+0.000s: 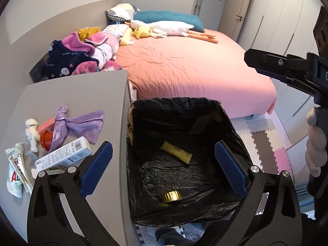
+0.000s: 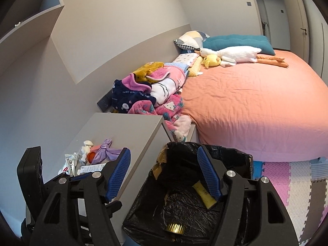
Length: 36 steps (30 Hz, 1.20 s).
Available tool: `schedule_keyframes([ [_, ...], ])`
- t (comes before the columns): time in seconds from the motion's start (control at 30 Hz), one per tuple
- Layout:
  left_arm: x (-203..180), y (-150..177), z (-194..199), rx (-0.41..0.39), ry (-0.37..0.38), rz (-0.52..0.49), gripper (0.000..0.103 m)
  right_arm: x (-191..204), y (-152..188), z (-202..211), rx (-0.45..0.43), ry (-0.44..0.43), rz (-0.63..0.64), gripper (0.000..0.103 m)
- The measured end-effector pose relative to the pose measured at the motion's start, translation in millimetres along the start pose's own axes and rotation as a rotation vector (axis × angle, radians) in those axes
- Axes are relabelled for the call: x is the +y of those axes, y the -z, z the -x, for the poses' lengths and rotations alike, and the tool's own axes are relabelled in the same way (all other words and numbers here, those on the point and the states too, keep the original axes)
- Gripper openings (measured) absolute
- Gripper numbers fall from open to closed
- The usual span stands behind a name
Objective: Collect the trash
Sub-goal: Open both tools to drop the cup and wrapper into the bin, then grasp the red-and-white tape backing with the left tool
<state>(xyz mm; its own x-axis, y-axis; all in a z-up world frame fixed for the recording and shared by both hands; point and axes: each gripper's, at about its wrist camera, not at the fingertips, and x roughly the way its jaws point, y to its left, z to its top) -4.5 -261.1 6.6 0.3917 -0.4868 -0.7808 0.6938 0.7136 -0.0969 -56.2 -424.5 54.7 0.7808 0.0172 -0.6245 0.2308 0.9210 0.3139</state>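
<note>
A bin lined with a black bag (image 1: 176,102) (image 2: 225,151) stands beside a grey cabinet (image 1: 82,94) (image 2: 123,129). In the bin lie a yellow tube (image 1: 176,151) (image 2: 205,194) and a gold foil cup (image 1: 171,196) (image 2: 174,228). On the cabinet lie a knotted purple bag (image 1: 67,125) (image 2: 106,151), a white barcoded box (image 1: 65,155), an orange cap (image 1: 46,139) and a green-and-white sachet (image 1: 14,180). My left gripper (image 1: 163,149) hangs open over the bin, empty. My right gripper (image 2: 163,151) is open above the bin's near-left edge, also empty.
A bed with a pink sheet (image 1: 194,65) (image 2: 256,102) lies behind the bin, with piled blankets (image 1: 82,53) and plush toys (image 1: 164,27) on it. Foam puzzle mats (image 1: 266,143) (image 2: 297,174) cover the floor on the right. A hand (image 1: 315,143) holds the right gripper's handle.
</note>
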Motion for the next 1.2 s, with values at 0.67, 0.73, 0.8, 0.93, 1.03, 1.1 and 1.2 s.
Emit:
schedule_keyframes([
  [0.67,66,31,23,-0.005,-0.145,0.179,0.096,71,2,-46,0.100,-0.134,0.155,0.069],
  [0.73,73,34,24,-0.005,-0.159,0.199,0.096,80,3,-52,0.111,-0.153,0.178,0.069],
  [0.8,81,38,26,-0.004,-0.179,0.220,0.096,88,4,-57,0.122,-0.170,0.198,0.069],
  [0.93,96,46,30,-0.004,-0.208,0.258,0.096,105,7,-69,0.149,-0.206,0.243,0.069],
  [1.03,110,52,29,-0.005,-0.234,0.286,0.096,115,8,-77,0.162,-0.226,0.267,0.069],
  [1.1,116,54,27,-0.003,-0.246,0.300,0.096,120,10,-82,0.166,-0.237,0.280,0.069],
  [1.2,129,58,20,0.005,-0.267,0.330,0.096,127,11,-87,0.167,-0.242,0.303,0.069],
])
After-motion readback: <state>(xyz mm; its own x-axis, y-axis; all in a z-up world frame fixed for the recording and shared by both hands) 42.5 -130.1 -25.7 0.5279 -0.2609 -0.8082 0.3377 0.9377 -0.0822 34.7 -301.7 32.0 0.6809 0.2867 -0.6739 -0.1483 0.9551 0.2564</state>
